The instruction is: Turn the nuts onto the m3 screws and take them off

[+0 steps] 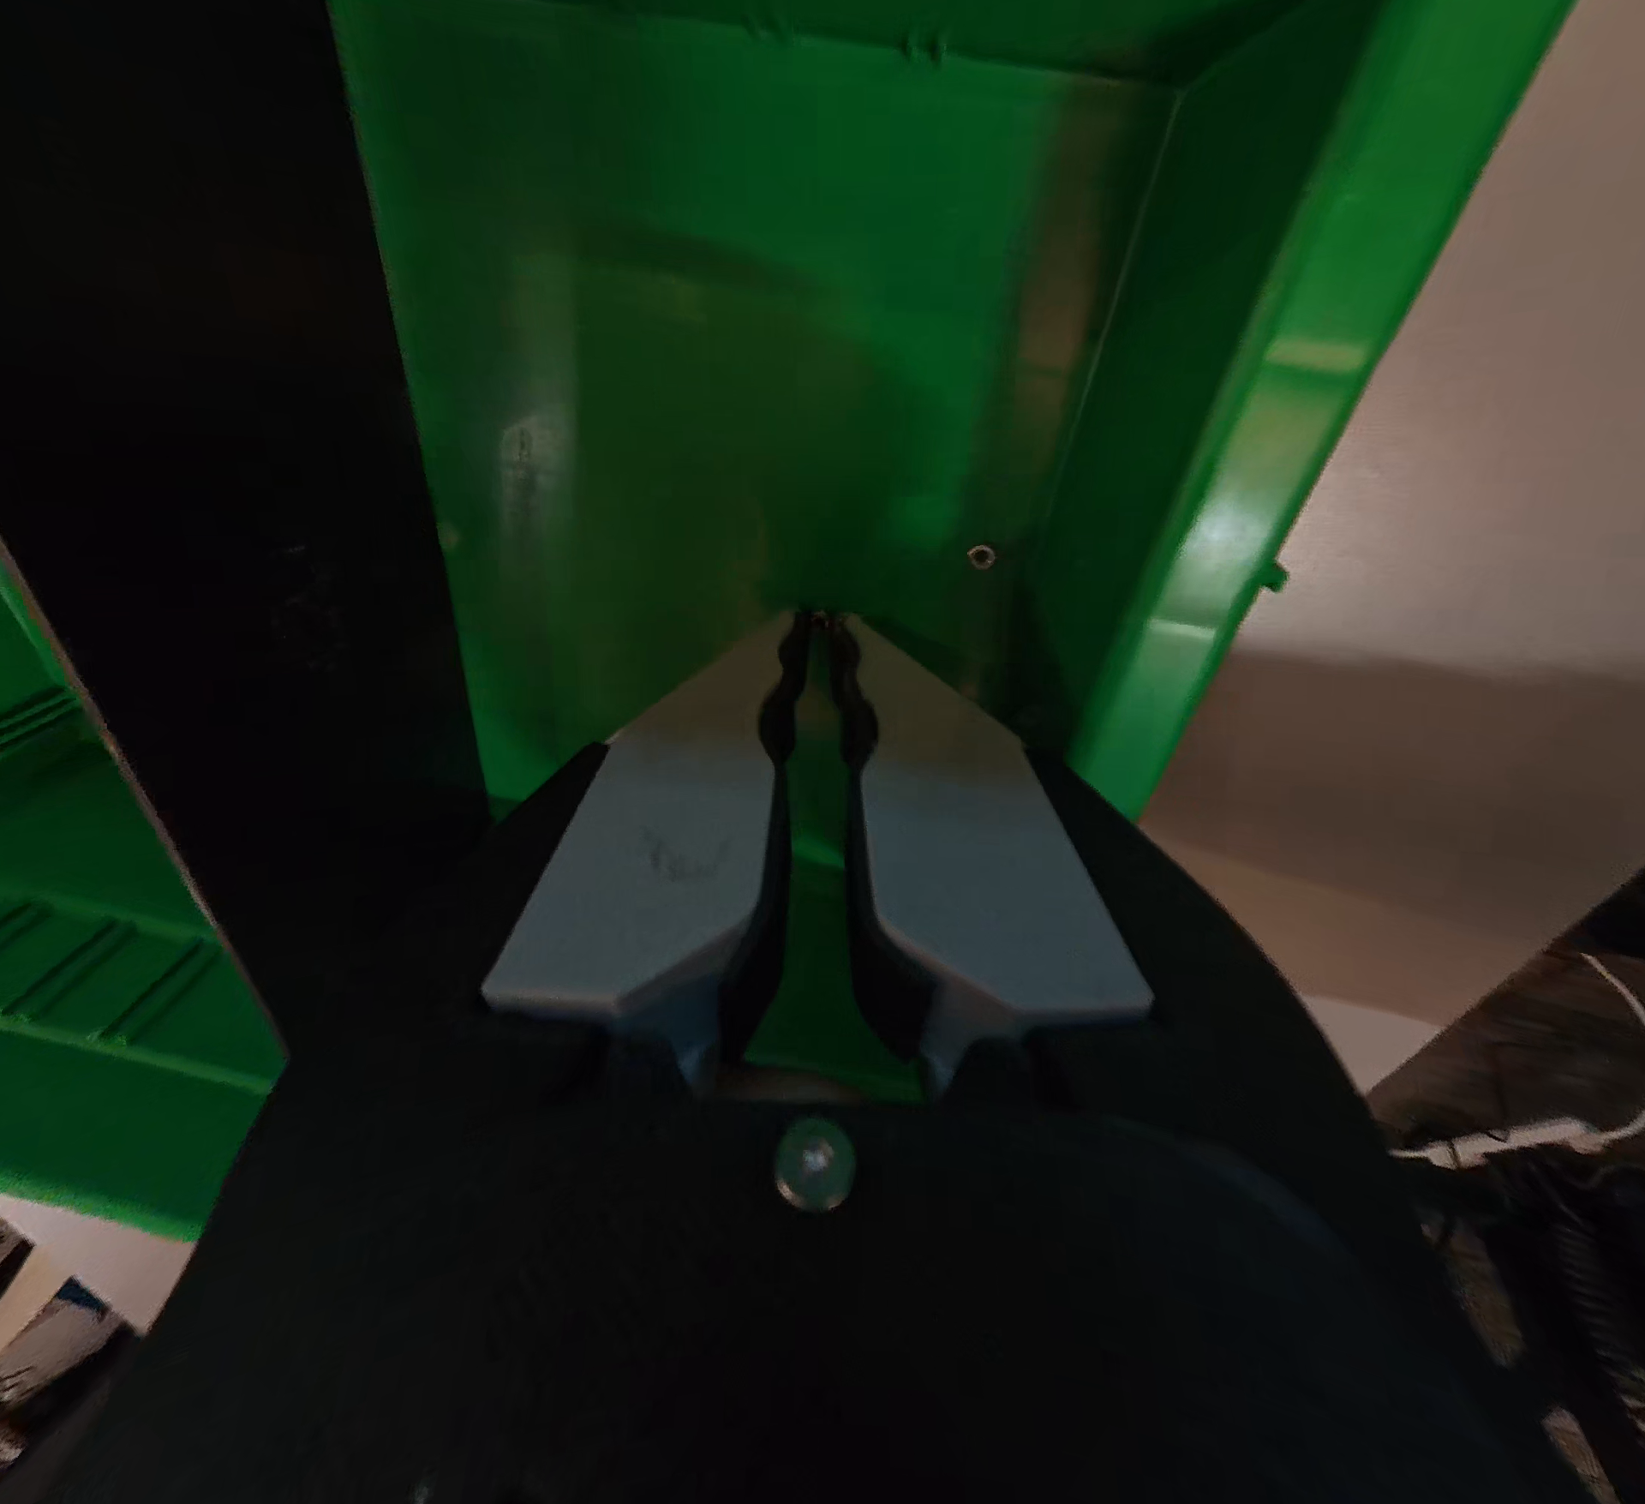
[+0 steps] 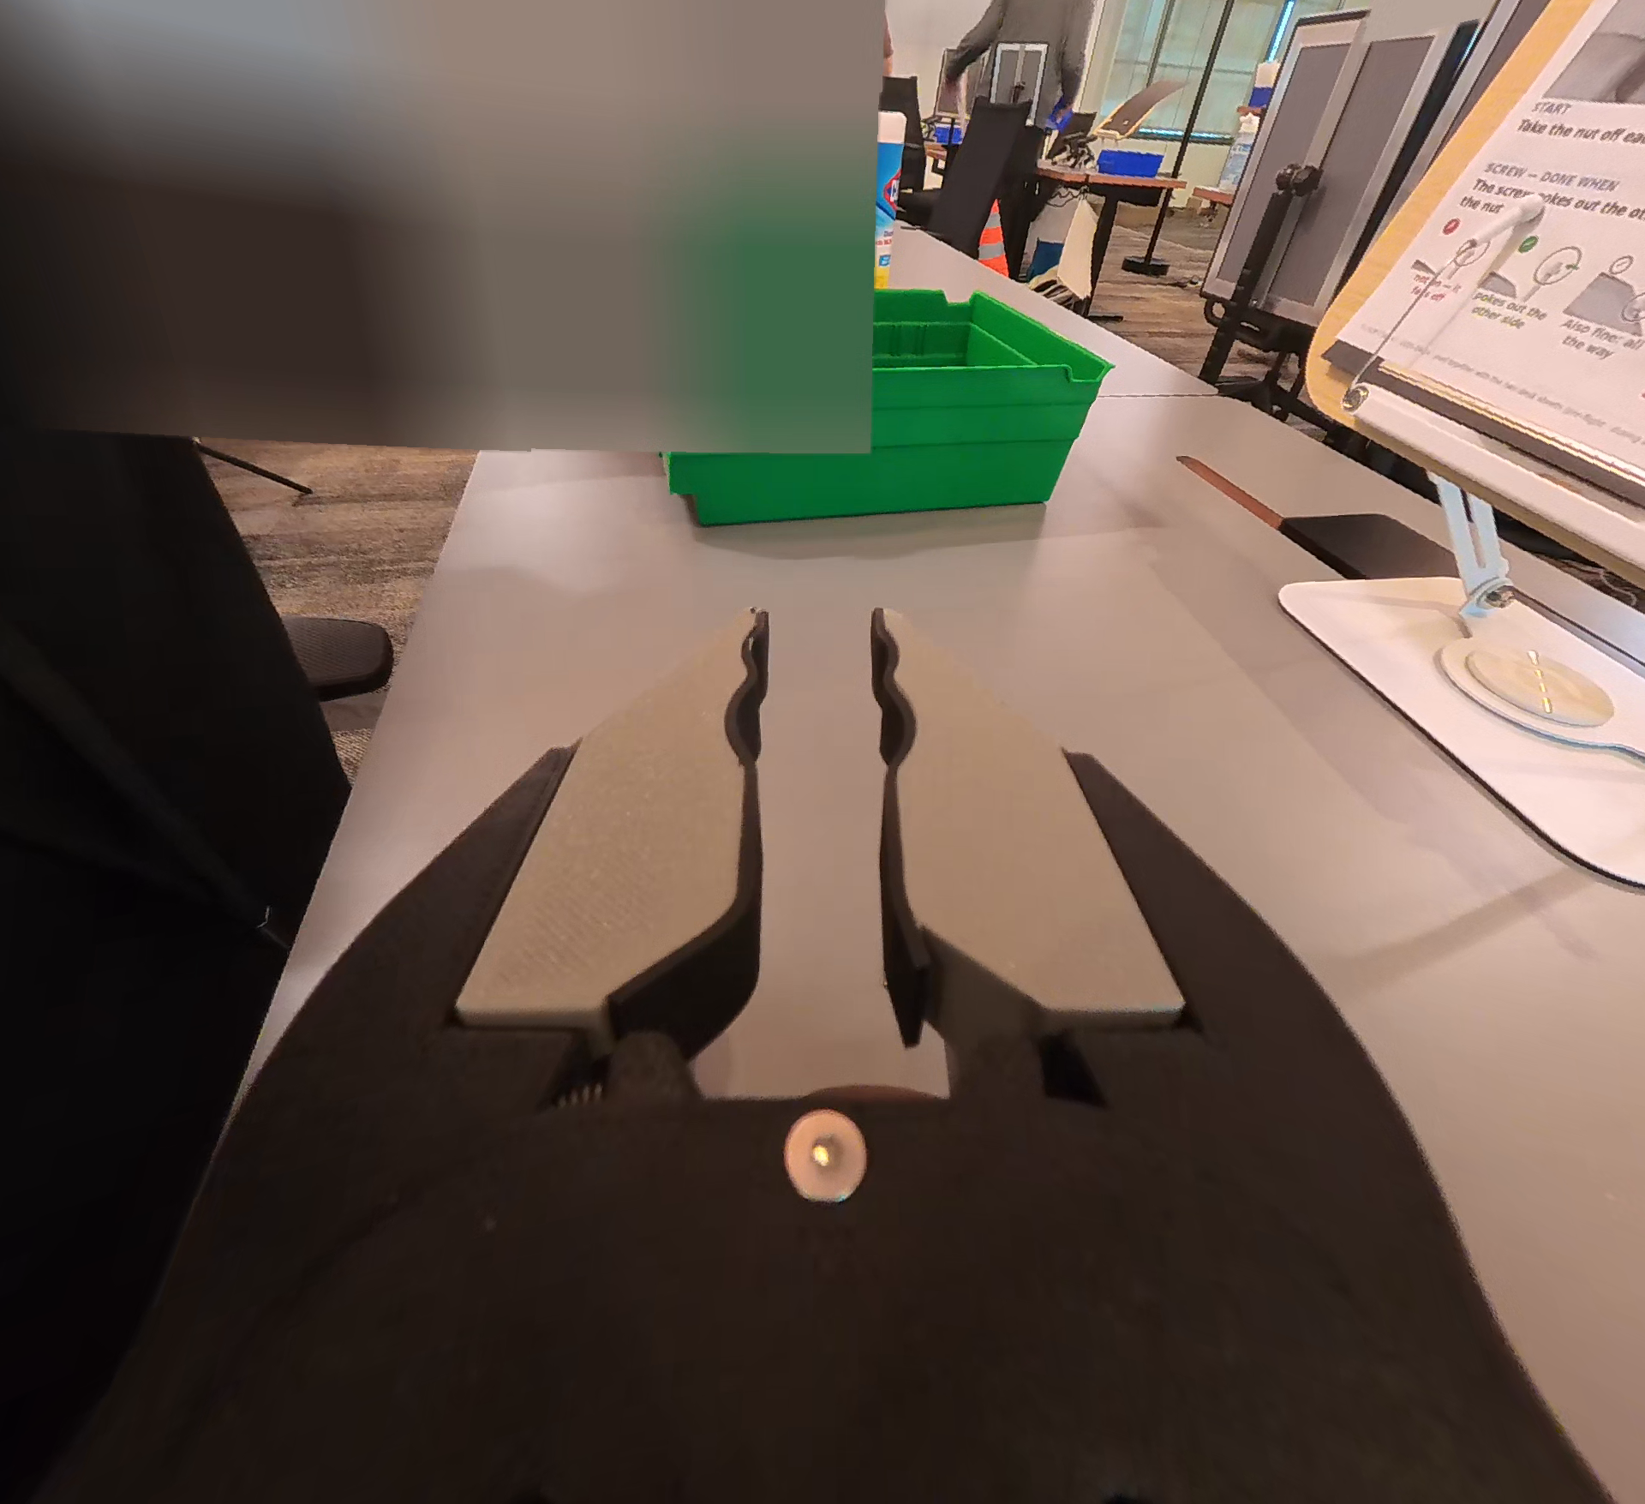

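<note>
In the left wrist view my left gripper (image 1: 817, 617) reaches down into a green bin (image 1: 1228, 428), with its tips at the bin floor. The jaws are nearly together on a tiny glinting metal part; I cannot tell whether it is a screw or a nut. One small loose nut (image 1: 981, 556) lies on the bin floor just right of the tips. In the right wrist view my right gripper (image 2: 817, 624) is open and empty, held low over the grey table (image 2: 1113, 972). Stacked green bins (image 2: 935, 437) stand farther off ahead of it.
A second green bin (image 1: 98, 972) sits at the left of the left wrist view. A white stand (image 2: 1424, 687) holding an instruction sheet (image 2: 1513, 232) is at the right. A bottle (image 2: 895, 206) stands behind the bins. A person walks far behind.
</note>
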